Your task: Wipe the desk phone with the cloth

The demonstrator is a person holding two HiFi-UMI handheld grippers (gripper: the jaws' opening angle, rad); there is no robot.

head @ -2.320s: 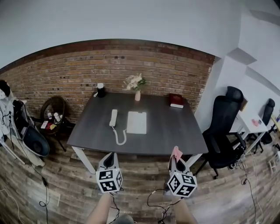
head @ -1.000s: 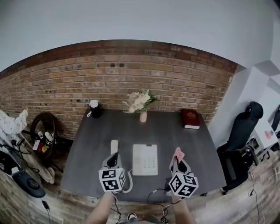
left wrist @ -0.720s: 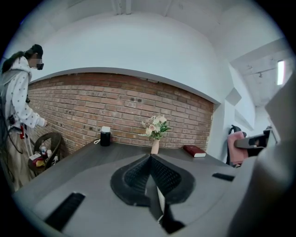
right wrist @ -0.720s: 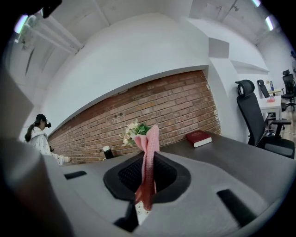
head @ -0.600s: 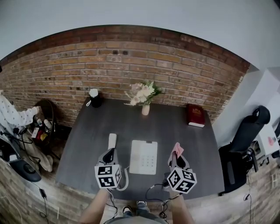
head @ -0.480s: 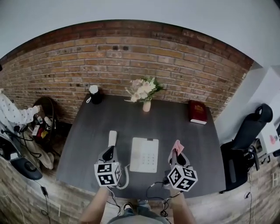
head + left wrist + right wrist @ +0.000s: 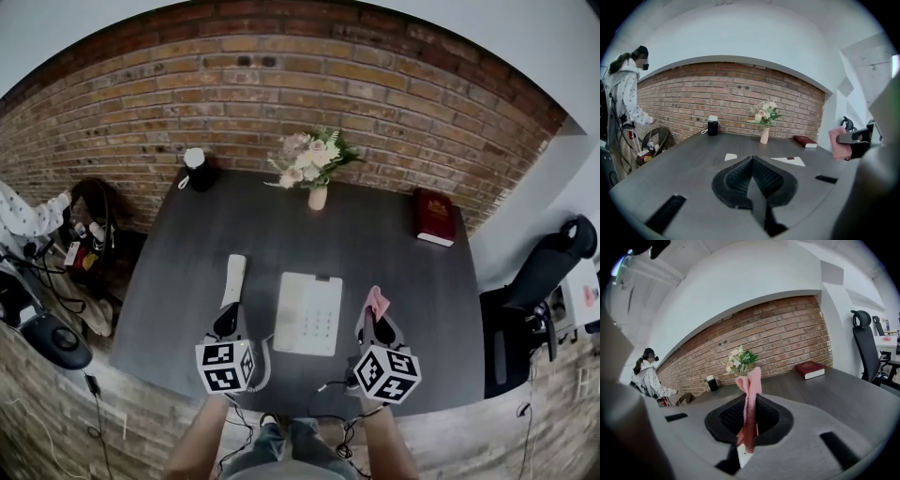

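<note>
Cloth [image 7: 378, 302] clamped in right hand-held gripper [image 7: 374, 321]; left hand-held gripper [image 7: 225, 323] closed, empty. Desk phone [image 7: 309, 314] untouched, whole wipe pending.

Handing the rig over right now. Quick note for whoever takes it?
Left gripper: shut, empty, above the desk, just short of the handset.
Right gripper: shut on the pink cloth, held in the air to the right of the phone base.
The phone base lies mid-desk, with the handset off it to its left.
Done: cloth gripped.
Left: all the wiping. The cloth has not touched the phone yet.
</note>
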